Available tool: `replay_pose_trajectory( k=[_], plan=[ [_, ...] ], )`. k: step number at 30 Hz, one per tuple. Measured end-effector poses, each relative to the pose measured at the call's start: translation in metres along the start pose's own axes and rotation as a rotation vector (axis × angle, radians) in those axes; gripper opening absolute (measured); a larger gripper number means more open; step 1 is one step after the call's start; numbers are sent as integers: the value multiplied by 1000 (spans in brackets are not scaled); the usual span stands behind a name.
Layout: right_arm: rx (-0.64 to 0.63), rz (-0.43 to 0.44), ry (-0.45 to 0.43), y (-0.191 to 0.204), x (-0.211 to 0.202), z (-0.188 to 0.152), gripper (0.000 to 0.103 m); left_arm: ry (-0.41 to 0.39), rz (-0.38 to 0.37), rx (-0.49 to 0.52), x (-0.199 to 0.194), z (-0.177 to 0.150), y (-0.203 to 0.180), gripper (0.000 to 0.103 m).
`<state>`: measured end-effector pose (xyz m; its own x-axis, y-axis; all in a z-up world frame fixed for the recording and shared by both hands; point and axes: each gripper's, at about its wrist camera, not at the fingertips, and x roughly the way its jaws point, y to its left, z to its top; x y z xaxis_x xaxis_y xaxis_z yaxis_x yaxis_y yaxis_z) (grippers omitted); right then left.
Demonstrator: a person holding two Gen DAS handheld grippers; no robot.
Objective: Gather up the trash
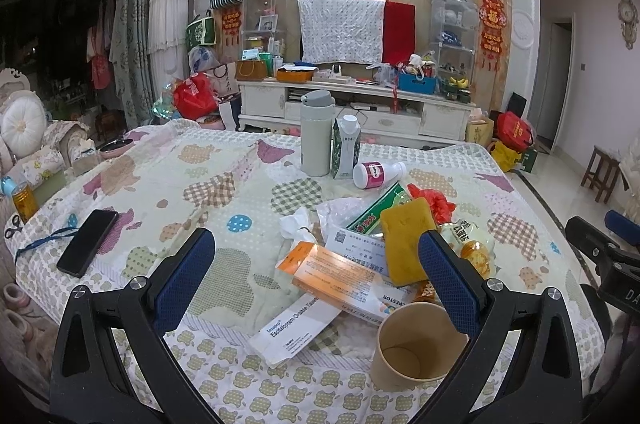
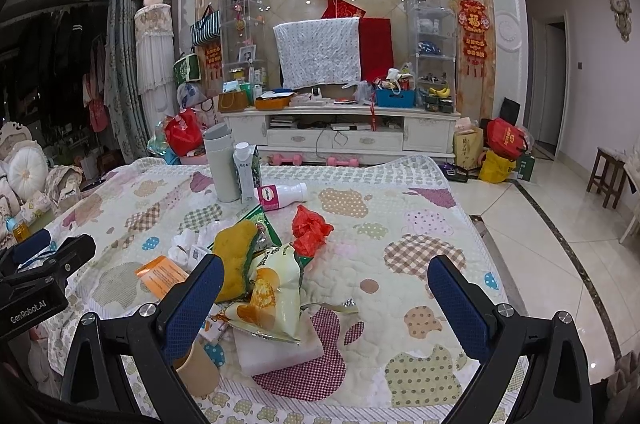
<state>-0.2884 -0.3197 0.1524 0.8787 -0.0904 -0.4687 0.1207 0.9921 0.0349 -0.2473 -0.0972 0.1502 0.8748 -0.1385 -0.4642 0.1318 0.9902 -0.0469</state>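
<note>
L gripper [image 1: 316, 278] wide open, holding nothing, hovers over the near edge of the quilted table [image 1: 224, 183]; the orange med box [image 1: 340, 282] sits between its fingers, paper cup [image 1: 416, 342] just under the R finger. R gripper [image 2: 326, 298] also fully open, empty, w/ a yellow snack wrapper [image 2: 272, 292] by its L finger. Trash is heaped mid-table toward the near edge: white pill box [image 1: 294, 330], yellow sponge [image 1: 408, 240], red plastic bag [image 2: 310, 228], tissue [image 1: 296, 224]. Prob. spread wide to straddle a box. Flask [image 1: 316, 133], carton [image 1: 346, 147], tipped bottle [image 1: 378, 173] near far edge; phone [image 1: 88, 242] at L edge, likely not trash.
</note>
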Motion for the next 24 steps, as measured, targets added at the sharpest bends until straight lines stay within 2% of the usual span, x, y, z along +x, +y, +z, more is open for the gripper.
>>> replay_pose_trajectory(
  k=[24],
  plan=[
    [-9, 12, 61, 4, 14, -5, 101, 43, 11, -15, 12, -4, 11, 101]
  ],
)
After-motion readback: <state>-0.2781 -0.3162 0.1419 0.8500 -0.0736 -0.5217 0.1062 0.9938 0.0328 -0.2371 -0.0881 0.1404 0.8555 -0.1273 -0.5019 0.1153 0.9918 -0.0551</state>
